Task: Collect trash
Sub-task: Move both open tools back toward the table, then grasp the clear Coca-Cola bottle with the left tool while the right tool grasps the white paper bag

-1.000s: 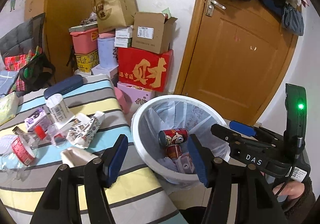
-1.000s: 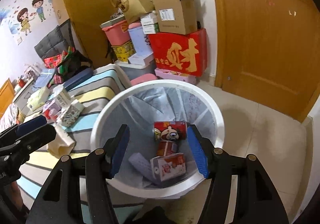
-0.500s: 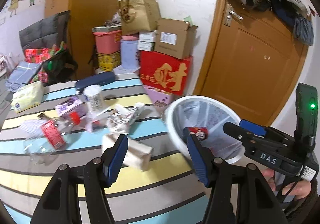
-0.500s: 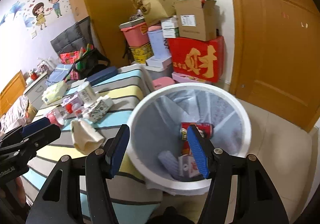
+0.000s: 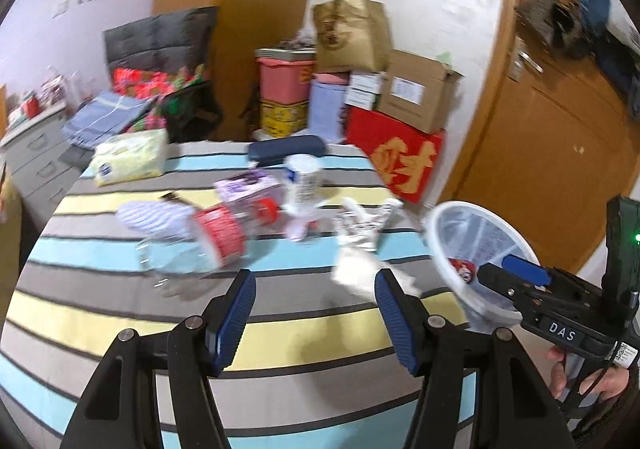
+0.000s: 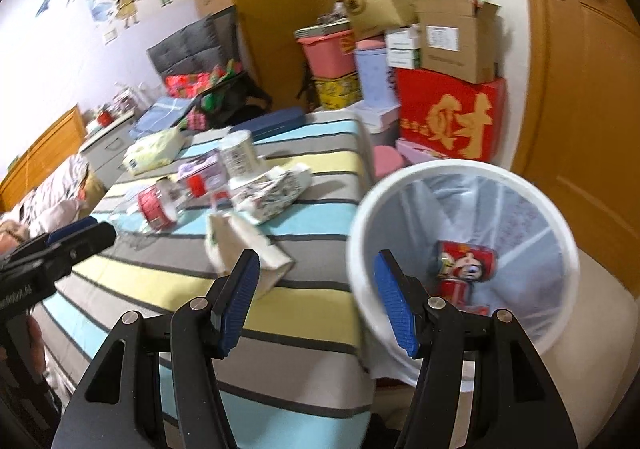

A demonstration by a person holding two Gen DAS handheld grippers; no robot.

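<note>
Both grippers, left [image 5: 314, 313] and right [image 6: 316, 303], hung released beside the round white plastic bin [image 6: 460, 175] (blurry frames); a hasty grab could've knocked the clear red-labelled bottle [image 5: 200, 239] away.

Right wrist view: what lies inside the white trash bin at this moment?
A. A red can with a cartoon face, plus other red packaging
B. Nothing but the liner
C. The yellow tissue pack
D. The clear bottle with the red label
A: the red can lies on the liner inside the white trash bin, with more red packaging just below it.
</note>
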